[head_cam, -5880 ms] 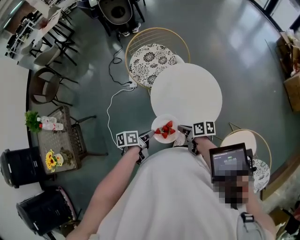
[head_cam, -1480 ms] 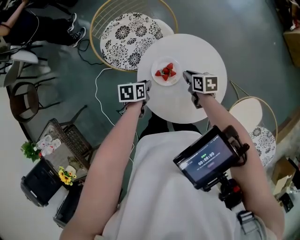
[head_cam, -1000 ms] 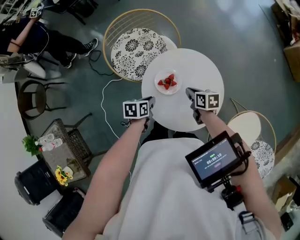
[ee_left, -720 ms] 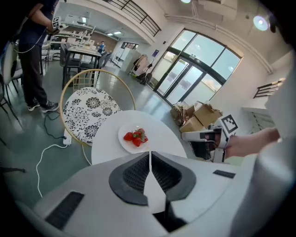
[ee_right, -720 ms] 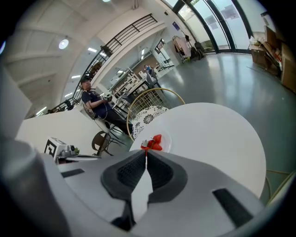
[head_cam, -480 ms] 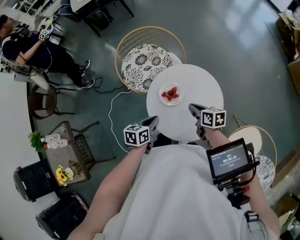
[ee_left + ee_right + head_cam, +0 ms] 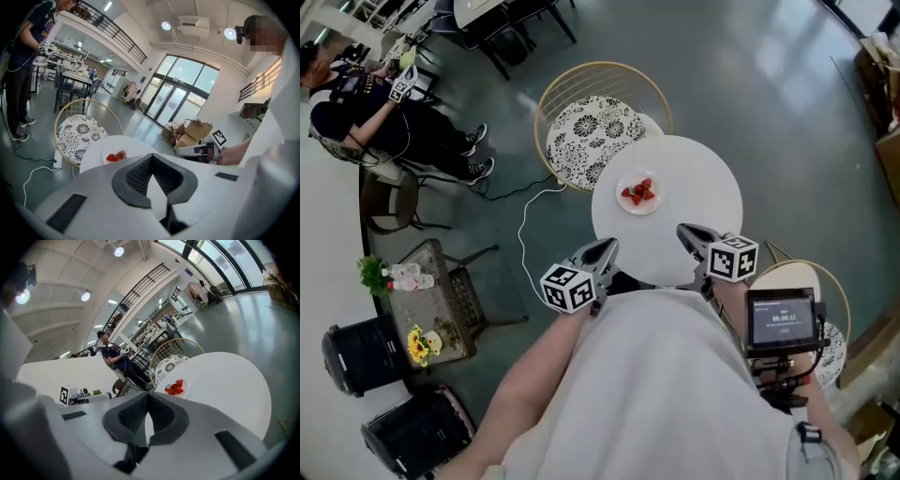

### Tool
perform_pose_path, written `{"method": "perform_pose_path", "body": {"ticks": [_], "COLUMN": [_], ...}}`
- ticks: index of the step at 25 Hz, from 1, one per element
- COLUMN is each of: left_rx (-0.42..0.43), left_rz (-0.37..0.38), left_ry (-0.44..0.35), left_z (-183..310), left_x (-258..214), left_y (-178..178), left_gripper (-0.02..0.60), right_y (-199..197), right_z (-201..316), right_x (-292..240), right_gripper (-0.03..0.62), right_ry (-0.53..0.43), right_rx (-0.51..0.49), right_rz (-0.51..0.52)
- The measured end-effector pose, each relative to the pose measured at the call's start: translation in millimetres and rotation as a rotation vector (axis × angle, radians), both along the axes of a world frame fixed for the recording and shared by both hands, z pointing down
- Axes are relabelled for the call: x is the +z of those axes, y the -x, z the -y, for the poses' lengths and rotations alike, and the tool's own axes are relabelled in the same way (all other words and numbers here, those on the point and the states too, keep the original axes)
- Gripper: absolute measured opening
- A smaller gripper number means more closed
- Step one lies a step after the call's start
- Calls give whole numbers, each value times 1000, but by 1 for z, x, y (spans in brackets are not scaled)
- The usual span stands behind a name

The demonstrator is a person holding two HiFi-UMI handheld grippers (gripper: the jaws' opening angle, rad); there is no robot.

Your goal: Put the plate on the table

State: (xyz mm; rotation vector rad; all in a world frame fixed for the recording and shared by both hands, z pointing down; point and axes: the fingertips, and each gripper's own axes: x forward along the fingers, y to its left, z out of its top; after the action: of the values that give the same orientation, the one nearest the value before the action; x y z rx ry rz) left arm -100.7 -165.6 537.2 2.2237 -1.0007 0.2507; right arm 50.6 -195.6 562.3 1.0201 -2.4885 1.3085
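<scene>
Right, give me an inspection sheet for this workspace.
Surface: round white table.
Job's things: plate of strawberries, resting on the table.
Clutter: nothing seen on the table.
Grippers: left gripper and right gripper both shut, empty, by the table's near edge, apart from the plate.
Cables: white cable on the floor, left of the table.
Surroundings: patterned chair beyond the table; seated person far left.

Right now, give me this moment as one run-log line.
plate: on table, with strawberries | left claw: shut, empty | right claw: shut, empty | placement: done
</scene>
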Motion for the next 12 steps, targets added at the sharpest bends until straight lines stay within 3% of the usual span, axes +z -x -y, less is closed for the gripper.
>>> {"method": "perform_pose_path", "body": {"ticks": [6,12], "left_rx": [-15,-14], "left_rz": [3,15], "left_ry": [-80,-77], "left_z": [9,6], "left_x": [-15,-8], "left_y": [0,-7], "left_gripper": [5,5], "right_y": [14,16], "right_z": [5,0], "right_x": [-22,-15], "right_gripper": [5,5], "right_ry": [-108,-108], "right_rx": [-49,-72], "right_rz": [-16,-11]}}
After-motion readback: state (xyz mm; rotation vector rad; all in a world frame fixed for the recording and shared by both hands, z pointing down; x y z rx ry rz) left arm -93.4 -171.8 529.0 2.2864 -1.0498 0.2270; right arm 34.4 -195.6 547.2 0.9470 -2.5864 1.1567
